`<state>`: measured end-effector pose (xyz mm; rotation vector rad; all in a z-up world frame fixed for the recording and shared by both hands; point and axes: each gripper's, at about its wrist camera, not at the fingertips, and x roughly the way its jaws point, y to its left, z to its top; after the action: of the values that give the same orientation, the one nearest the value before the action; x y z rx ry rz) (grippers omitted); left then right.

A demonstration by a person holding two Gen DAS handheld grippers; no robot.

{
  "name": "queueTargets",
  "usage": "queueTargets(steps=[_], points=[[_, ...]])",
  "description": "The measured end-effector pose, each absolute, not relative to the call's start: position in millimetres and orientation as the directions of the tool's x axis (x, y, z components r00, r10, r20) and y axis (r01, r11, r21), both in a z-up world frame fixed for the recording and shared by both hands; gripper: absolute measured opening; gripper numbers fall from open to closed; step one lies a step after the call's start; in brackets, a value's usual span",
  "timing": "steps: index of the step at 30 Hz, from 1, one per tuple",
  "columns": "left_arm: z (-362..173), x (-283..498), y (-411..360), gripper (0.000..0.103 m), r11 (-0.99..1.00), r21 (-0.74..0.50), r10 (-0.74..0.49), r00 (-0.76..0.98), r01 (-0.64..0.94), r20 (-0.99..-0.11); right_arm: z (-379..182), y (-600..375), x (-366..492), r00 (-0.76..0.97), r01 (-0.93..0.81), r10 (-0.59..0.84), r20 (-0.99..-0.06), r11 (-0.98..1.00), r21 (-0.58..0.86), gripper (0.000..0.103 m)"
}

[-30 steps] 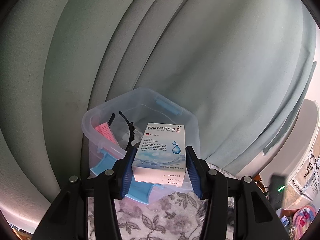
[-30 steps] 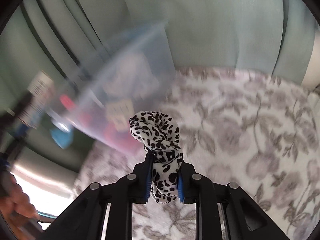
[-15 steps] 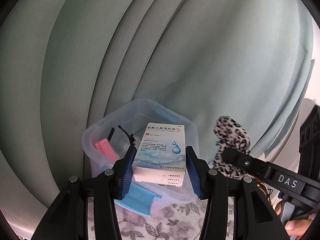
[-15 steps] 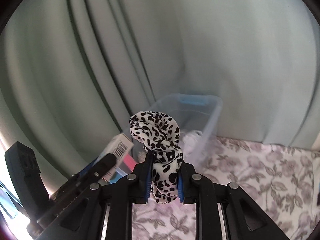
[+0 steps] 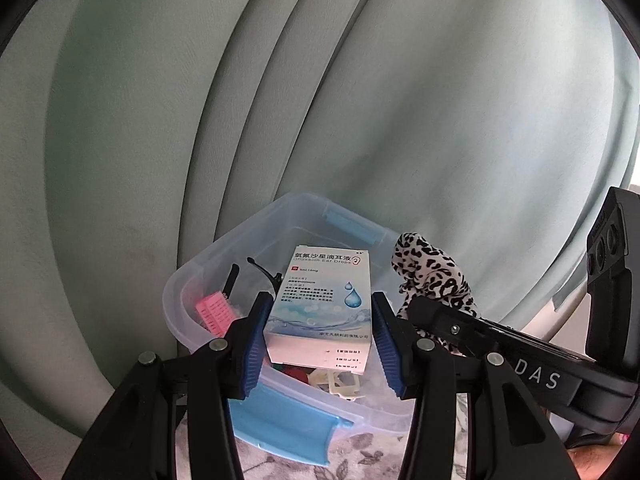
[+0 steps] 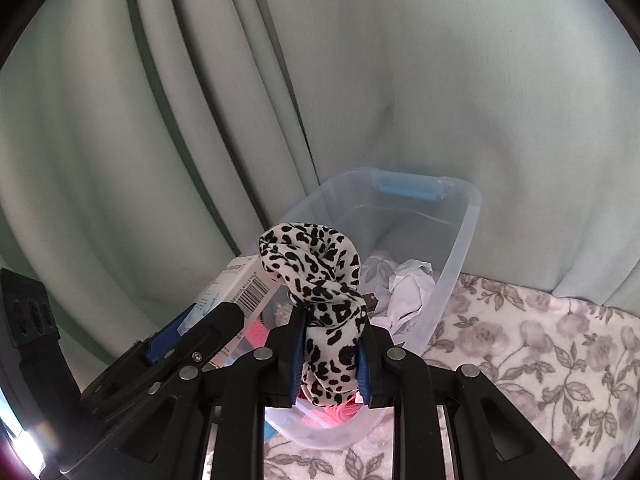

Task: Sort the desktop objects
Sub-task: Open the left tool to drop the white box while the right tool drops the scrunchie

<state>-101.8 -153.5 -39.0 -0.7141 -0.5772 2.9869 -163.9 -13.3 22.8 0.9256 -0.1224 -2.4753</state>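
Note:
A white and blue ear-drops box is clamped upright in my left gripper, over the near end of a clear plastic bin. A leopard-print scrunchie stands between the pads of my right gripper, whose jaws are opening while the pads still touch it. It hangs above the bin, close to the right of the box. The left wrist view shows the scrunchie beside the box. Inside the bin lie a pink comb, a black clip and crumpled paper.
The bin sits on a floral cloth against a pale green curtain. A blue latch hangs open on its near end, another blue latch on the far end. A person's hand shows at the lower right of the left wrist view.
My right gripper has swung in with the scrunchie from over the cloth to just above the bin, beside the box. The left gripper has shifted slightly, still holding the box.

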Motion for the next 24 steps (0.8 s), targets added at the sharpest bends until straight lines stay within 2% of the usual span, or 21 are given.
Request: queueTargets(steps=[17,22,24], points=[[-68,-124,-151,0.050,-0.931,-0.353,0.093,-0.871,0.096,-0.483,-6,-10,-186,-0.619,0.391,-0.461,-0.636,-0.883,0.259,0.026],[-34,-130,-124,0.049,-0.932,-0.350,0.092,-0.872,0.095,-0.481,-12,-9,-190,-0.613,0.386,-0.457,-0.645,-0.885,0.260,0.027],[-51,-159,-132,0.049,-0.932,-0.350,0.090,-0.872,0.097,-0.481,-13,-9,-191,-0.612,0.383,-0.455,-0.647,-0.886,0.260,0.028]])
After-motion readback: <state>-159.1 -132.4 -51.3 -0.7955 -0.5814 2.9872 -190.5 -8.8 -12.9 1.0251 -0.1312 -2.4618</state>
